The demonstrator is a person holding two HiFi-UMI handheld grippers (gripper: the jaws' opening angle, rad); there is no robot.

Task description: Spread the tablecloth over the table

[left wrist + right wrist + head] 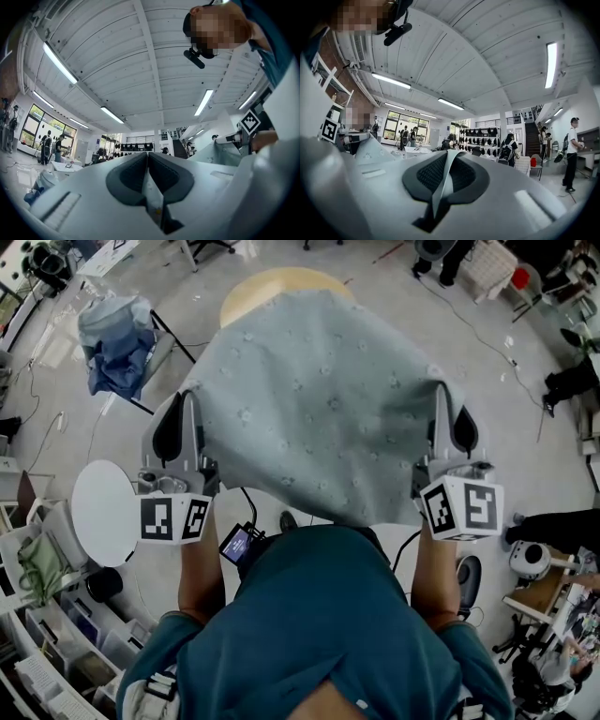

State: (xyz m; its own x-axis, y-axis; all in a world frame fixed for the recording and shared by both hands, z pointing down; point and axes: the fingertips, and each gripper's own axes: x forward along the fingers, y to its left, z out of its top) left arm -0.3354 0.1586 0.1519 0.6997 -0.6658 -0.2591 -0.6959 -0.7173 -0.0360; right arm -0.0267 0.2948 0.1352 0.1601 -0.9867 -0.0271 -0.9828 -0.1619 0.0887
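- Blue fabric lies heaped over a black-framed chair at the far left of the head view, well apart from the work.
- Below it, near the person's left forearm, stands a small white round table.
- The left gripper is held out ahead of the person, with its marker cube nearest the body. In the left gripper view its jaws are pressed together, with a thin fold of pale cloth pinched between the dark pads. That fold is the near left corner of the tablecloth.
- The tablecloth is pale grey-green with a small dotted pattern. It stretches between the two grippers and runs away from the person. Its near edge sags in a curve in front of the teal shirt.
- Its far part drapes over the round wooden table. Only the table's far rim shows bare beyond the cloth.
- The right gripper mirrors the left at the cloth's near right corner, its marker cube towards the body. In the right gripper view its jaws are closed tight on a narrow strip of the cloth, which runs up between the black pads.
- Cables trail over the grey floor further right.
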